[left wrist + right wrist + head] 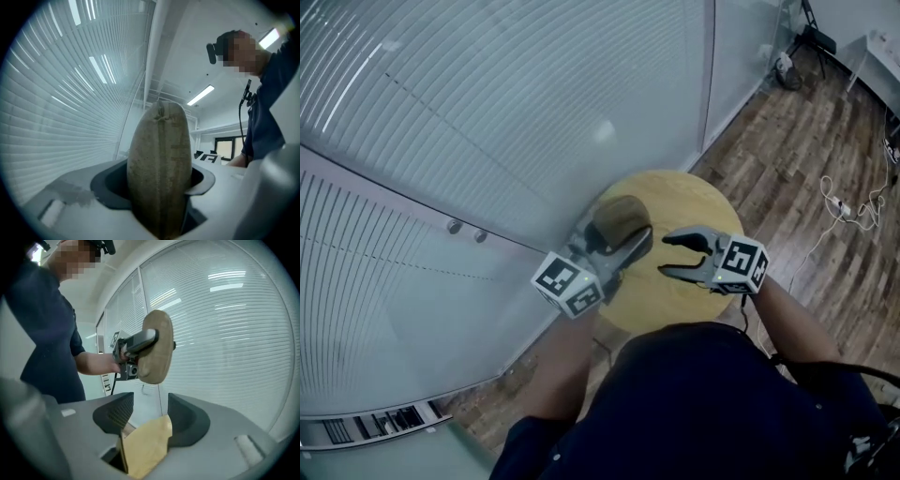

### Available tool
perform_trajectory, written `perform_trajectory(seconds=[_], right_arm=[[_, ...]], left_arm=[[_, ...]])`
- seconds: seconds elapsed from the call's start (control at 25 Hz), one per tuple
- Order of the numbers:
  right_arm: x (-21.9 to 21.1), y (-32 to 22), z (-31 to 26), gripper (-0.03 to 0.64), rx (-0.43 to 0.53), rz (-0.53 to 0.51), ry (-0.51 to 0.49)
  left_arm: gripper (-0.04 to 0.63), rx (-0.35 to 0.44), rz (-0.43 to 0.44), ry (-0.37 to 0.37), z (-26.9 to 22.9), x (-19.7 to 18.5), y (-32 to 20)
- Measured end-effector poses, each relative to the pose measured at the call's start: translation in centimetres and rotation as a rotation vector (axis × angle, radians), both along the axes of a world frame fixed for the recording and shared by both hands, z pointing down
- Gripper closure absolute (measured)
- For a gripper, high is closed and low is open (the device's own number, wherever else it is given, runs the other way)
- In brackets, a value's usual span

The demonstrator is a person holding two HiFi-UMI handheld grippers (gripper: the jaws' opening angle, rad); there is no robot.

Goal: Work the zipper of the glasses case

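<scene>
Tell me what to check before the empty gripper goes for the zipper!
1. Glasses case clamped in left gripper jaws: ok.
2. Right gripper jaws apart, nothing between them: ok.
3. Case lifted off the table: ok.
4. Case level with the right jaws: not ok, it sits higher in the right gripper view.
5. Zipper pull spotted: cannot tell.

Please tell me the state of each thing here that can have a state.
Left tool, shut on the case.
Right tool, open, nothing between the jaws.
Case, held in the air, edge toward the left tool's camera.
Zip, looks closed.
</scene>
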State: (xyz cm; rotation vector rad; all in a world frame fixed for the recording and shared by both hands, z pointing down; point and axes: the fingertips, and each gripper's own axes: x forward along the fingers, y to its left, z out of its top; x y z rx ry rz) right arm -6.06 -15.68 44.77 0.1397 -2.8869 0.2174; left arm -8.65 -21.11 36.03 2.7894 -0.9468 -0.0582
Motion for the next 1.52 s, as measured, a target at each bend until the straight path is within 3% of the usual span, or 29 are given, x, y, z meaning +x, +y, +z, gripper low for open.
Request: perform_trajectory(seconds=[0.2,0.48,0.72,0.8,0.88,1.08,1.52], right_arm=[[3.4,-3.2,0.9,0.378,-0.026,0.233,-0.014],[7.1,-5.1,1.9,0.435,-0.032,0.437,-0.069],[9.0,-5.1,6.7,0.510,-0.077,0.556,0.019],[10.0,-5.1,6.7,0.586,-0.074,0.608,0.010],[11.2,-5.2,6.5,0.607,-0.050,0.664,-0.015],[11.9,-4.9,5.7,0.609,0.036,0.694,-0.012],[12.4,-4.4,5.4,0.609,-0.034,0.695,-0.027]], left_arm=[[0.290,0.004,-0.155,-0.137,4.4,-2.3,0.0],[0.290,-0.043,-0.220,-0.207,7.9,-3.9,0.7],[0.290,-0.067,-0.242,-0.211,11.2,-4.8,1.1],[0.290,-0.068,-0.236,-0.205,11.1,-4.8,1.3],[0.290,-0.079,-0.237,-0.197,11.5,-4.8,1.5],[0.290,-0.087,-0.227,-0.189,11.9,-4.9,1.9],[0.290,-0.054,-0.143,-0.225,11.0,-3.6,2.6]])
